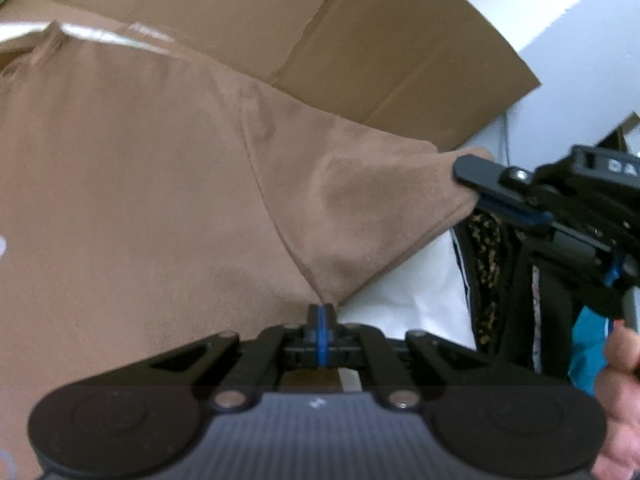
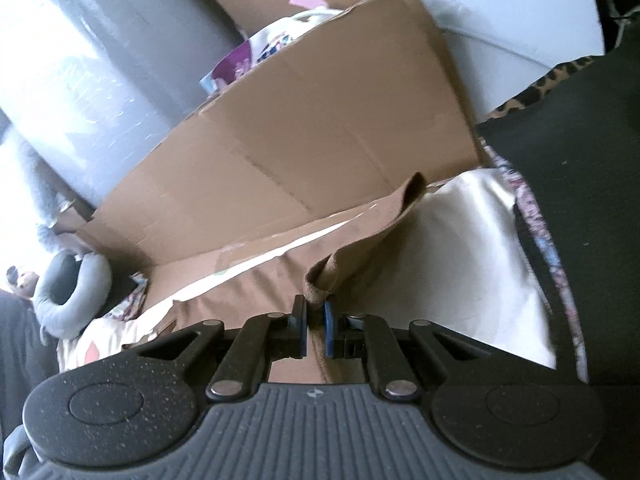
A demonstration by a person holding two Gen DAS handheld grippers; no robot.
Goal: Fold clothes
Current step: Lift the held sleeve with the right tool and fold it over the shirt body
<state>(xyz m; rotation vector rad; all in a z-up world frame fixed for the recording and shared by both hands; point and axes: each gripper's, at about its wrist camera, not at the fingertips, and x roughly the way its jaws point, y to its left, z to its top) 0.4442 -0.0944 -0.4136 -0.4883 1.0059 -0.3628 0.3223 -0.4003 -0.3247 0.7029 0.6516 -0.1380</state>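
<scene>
Brown shirt pinched by both: left hand-held gripper at underarm, right hand-held gripper at sleeve end.

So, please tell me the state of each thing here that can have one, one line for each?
Brown shirt: spread out, its sleeve lifted and pinched at two places.
Left claw: shut on the shirt near the armpit seam.
Right claw: shut on the sleeve end.
Cardboard box: opened out flat, standing behind the shirt.
</scene>
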